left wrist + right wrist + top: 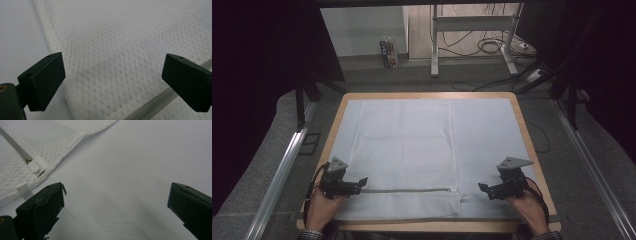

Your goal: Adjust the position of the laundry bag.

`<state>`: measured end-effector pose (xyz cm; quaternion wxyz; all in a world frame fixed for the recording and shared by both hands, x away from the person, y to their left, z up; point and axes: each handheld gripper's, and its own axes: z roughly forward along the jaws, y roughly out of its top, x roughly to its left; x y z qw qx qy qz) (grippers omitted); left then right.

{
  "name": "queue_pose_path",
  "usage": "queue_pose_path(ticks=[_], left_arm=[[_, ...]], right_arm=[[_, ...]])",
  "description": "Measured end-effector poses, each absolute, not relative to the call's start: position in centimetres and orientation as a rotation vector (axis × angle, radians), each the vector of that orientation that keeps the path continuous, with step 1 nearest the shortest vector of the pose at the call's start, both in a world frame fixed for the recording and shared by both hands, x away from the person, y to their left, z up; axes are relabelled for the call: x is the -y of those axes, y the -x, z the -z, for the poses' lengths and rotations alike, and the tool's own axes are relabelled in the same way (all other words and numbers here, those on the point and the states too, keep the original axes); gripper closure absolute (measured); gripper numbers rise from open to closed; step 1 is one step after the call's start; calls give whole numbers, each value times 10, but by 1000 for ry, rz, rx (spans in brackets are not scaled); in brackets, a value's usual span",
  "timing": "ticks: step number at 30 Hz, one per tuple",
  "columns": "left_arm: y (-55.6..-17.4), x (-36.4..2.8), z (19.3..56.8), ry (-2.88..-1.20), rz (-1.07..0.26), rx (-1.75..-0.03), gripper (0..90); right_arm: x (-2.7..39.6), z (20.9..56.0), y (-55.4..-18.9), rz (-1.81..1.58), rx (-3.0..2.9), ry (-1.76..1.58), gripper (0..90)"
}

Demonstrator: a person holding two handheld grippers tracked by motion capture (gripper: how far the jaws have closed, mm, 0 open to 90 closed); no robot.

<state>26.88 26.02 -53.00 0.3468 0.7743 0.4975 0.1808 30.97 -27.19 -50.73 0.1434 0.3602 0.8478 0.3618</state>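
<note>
Mesh fabric is counted once: one white mesh bag point(404, 155) is laid flat on the pale sheet point(487, 135) that covers the wooden counter point(532, 150). The bag is placed left of the counter's middle, and its one zipper point(407, 190) is run across it near the front edge.

At the far left, one left tool point(362, 181) is held in the person's left hand point(323, 205), low over the bag's near left corner. Its two jaws are set wide apart, and nothing is clamped between them. In the left gripper view, the mesh bag point(120, 50) is seen beneath the left tool point(113, 75), with the zipper point(155, 102) passing under the right-hand jaw and the bare sheet point(20, 37) at the left.

Toward the middle, the zipper's one pull point(453, 190) is found at the bag's right end. In the right gripper view that pull point(33, 167) is seen just beyond the left-hand jaw, apart from it.

At the right, one right tool point(482, 188) is held in the right hand point(528, 205), over bare sheet just beside the bag's right edge. Its two jaws are likewise spread apart and nothing is gripped. Two tools and two hands are counted in all.
</note>
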Motion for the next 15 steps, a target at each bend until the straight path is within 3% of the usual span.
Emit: queue_pose_path(ticks=[15], left_arm=[[-274,-260,528,-2025,-495,-1305,80]], right_arm=[[251,504,-317,-1049,-2436,-1010,4]])
